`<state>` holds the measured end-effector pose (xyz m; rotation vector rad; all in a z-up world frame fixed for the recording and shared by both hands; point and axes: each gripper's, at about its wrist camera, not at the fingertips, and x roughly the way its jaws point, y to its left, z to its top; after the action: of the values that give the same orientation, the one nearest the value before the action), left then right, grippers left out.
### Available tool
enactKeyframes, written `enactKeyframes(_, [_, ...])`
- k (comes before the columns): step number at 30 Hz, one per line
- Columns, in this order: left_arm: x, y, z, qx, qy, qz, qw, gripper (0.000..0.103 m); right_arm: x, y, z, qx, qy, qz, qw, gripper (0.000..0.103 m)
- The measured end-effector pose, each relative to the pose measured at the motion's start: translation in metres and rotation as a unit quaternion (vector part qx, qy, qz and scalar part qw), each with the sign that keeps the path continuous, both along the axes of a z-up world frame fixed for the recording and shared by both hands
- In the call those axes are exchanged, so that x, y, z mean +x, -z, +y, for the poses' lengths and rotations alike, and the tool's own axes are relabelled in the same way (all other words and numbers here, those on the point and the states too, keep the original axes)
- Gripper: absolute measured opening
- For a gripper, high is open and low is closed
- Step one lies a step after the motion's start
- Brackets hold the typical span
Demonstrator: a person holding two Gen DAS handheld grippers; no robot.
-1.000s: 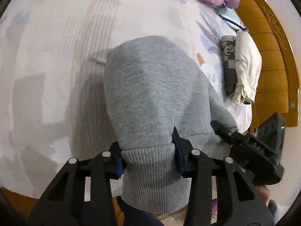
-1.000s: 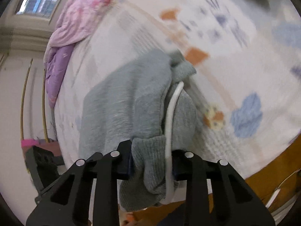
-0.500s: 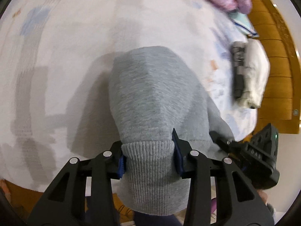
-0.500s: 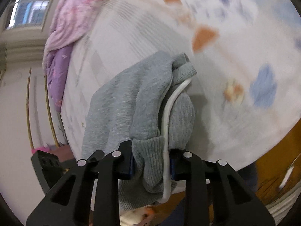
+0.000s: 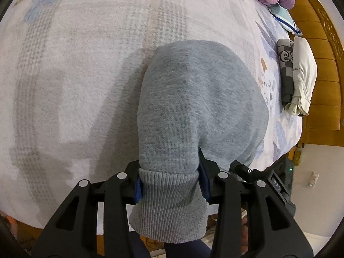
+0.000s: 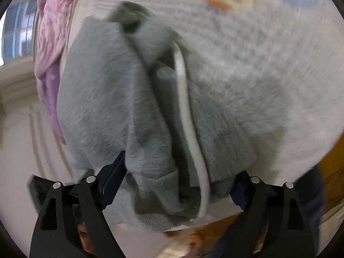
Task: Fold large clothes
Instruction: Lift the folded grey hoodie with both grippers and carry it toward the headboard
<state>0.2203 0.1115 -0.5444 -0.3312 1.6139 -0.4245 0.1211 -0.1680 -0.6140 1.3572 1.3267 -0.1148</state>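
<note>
A grey sweatshirt (image 5: 193, 99) lies bunched on the pale patterned blanket (image 5: 75, 64) at the bed's near edge. My left gripper (image 5: 169, 182) is shut on its ribbed hem (image 5: 169, 204), which hangs over the edge. In the right wrist view the same grey sweatshirt (image 6: 103, 107) fills the middle, with a white drawstring (image 6: 187, 116) running down it. My right gripper (image 6: 174, 185) stands open, its jaws wide on either side of the bunched cloth. The right gripper's body also shows in the left wrist view (image 5: 268, 185).
Folded clothes, a dark checked piece (image 5: 286, 68) and a cream one (image 5: 304, 75), lie at the bed's right side by the wooden headboard (image 5: 324, 81). A pink and purple quilt (image 6: 49, 38) lies at the far end. A window (image 6: 15, 30) is behind it.
My right gripper has opened; it was shut on the grey cloth and drawstring. It has moved closer to the bed. My left gripper keeps its hold on the hem.
</note>
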Motion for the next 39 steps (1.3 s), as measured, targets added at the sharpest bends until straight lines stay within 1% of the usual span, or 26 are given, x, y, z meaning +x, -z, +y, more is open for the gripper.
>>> enactKeyframes(2, [0.0,0.0,0.0,-0.001,-0.001,-0.002,1.0,0.041,-0.003,0.003,0.002,0.02,0.016,-0.004,1.0,0.081])
enactKeyframes(5, [0.0,0.002,0.001,-0.004,-0.008,0.001,1.0,0.042,-0.008,0.011,0.008,0.063,0.043,-0.018,0.997,0.08])
enactKeyframes(7, [-0.001,0.002,0.002,-0.004,-0.011,0.003,0.9999,0.042,-0.012,0.021,0.013,0.108,0.077,-0.023,0.991,0.077])
enactKeyframes(8, [-0.001,0.002,0.004,-0.004,-0.012,0.003,0.9999,0.042,-0.012,0.022,0.014,0.113,0.082,-0.028,0.99,0.065])
enactKeyframes(9, [0.0,0.002,0.004,-0.001,-0.012,0.004,0.9999,0.042,-0.011,0.022,0.015,0.129,0.086,-0.046,0.987,0.048])
enactKeyframes(10, [0.0,0.002,0.004,-0.001,-0.014,0.005,0.9999,0.042,-0.011,0.021,0.014,0.137,0.088,-0.052,0.985,0.044])
enactKeyframes(11, [0.0,0.0,0.004,-0.004,-0.015,0.005,0.9999,0.042,-0.01,0.017,0.012,0.137,0.084,-0.058,0.985,0.036])
enactKeyframes(12, [0.0,-0.004,0.003,-0.005,-0.015,0.002,0.9999,0.041,-0.005,0.006,0.009,0.119,0.064,-0.062,0.989,0.032])
enactKeyframes(14, [0.001,-0.013,0.0,-0.007,-0.013,-0.008,0.9999,0.04,0.003,-0.017,0.004,0.083,0.027,-0.069,0.994,0.029])
enactKeyframes(16, [0.005,-0.027,-0.003,-0.015,-0.014,-0.013,0.9997,0.04,0.014,-0.047,-0.001,0.045,-0.004,-0.081,0.996,0.028])
enactKeyframes(17, [0.007,-0.038,-0.006,-0.021,-0.014,-0.019,0.9995,0.04,0.016,-0.056,-0.004,0.036,-0.012,-0.085,0.996,0.027])
enactKeyframes(20, [0.014,-0.064,-0.014,-0.034,-0.013,-0.03,0.9989,0.04,0.039,-0.11,-0.013,-0.027,-0.059,-0.106,0.992,0.027])
enactKeyframes(22, [0.02,-0.085,-0.023,-0.043,-0.011,-0.043,0.9981,0.04,0.049,-0.137,-0.014,-0.061,-0.083,-0.115,0.988,0.026])
enactKeyframes(26, [0.033,-0.123,-0.051,-0.057,0.001,-0.074,0.9956,0.04,0.063,-0.178,-0.037,-0.102,-0.093,-0.138,0.981,0.026])
enactKeyframes(29, [0.048,-0.151,-0.085,-0.065,0.012,-0.1,0.9928,0.04,0.071,-0.196,-0.065,-0.114,-0.085,-0.153,0.978,0.026])
enactKeyframes(32, [0.061,-0.17,-0.124,-0.072,0.022,-0.116,0.9904,0.04,0.084,-0.208,-0.094,-0.124,-0.077,-0.166,0.975,0.026])
enactKeyframes(35, [0.071,-0.181,-0.165,-0.08,0.03,-0.128,0.9881,0.04,0.097,-0.22,-0.136,-0.132,-0.068,-0.178,0.973,0.026])
enactKeyframes(38, [0.082,-0.193,-0.229,-0.089,0.039,-0.15,0.9839,0.04,0.109,-0.234,-0.189,-0.153,-0.076,-0.194,0.966,0.026])
enactKeyframes(39, [0.084,-0.195,-0.25,-0.091,0.04,-0.157,0.9826,0.04,0.115,-0.239,-0.213,-0.159,-0.078,-0.2,0.964,0.026])
